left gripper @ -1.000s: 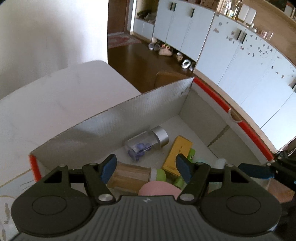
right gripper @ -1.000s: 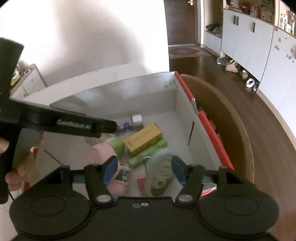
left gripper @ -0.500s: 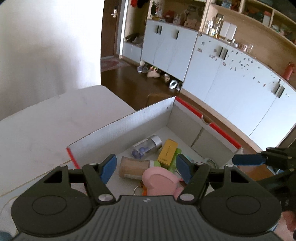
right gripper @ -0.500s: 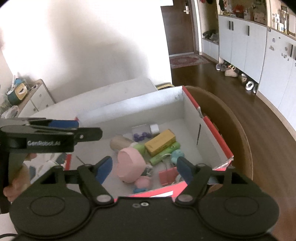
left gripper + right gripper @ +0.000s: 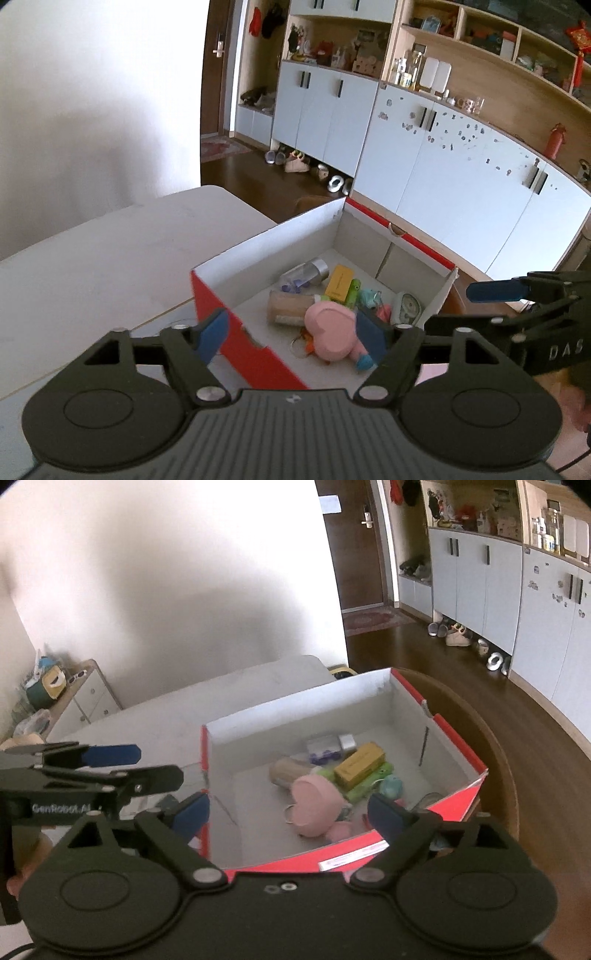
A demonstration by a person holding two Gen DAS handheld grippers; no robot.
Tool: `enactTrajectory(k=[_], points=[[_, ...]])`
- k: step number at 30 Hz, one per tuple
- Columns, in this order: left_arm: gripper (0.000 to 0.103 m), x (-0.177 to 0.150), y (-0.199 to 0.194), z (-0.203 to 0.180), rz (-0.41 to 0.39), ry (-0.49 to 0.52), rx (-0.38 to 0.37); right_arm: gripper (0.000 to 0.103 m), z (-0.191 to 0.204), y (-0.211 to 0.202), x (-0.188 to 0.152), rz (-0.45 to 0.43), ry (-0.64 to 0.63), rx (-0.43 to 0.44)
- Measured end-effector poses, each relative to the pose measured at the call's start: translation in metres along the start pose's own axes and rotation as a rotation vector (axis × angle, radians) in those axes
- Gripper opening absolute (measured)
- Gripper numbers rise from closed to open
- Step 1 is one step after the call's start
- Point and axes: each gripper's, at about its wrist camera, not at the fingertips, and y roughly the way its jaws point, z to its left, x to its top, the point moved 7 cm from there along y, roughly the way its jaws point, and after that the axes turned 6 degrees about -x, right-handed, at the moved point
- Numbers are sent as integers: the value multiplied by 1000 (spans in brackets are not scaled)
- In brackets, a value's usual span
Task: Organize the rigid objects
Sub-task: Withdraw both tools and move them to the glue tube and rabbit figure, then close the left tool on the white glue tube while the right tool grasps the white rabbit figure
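Above the red box [image 5: 458, 802] of small objects, the left gripper [image 5: 295, 334] and right gripper [image 5: 291, 810] hang empty, jaws opening, the pink heart-shaped case [image 5: 314, 805] lying inside.

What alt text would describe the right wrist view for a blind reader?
An open red and white box on a table holds a pink heart-shaped case, a yellow box and other small items. The right gripper hovers before it, empty, jaws opening.

The box [image 5: 458, 771] sits on the table [image 5: 110, 258], near its edge. Inside, the heart-shaped case [image 5: 314, 801] lies before the bottle [image 5: 328, 744].
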Motion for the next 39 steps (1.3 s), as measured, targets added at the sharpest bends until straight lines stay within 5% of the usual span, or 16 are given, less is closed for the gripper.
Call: enactTrajectory(k=[18,30,39], points=[[84,-57,-68,82,-66,-21,139,103,104,1,-24,15,-5,61],[84,-101,-50,121,-18,-3,160,102,170,41,-36,95,-48,77],[84,-116,-24,135,6,2,139,97,181,82,-43,178,-36,46]])
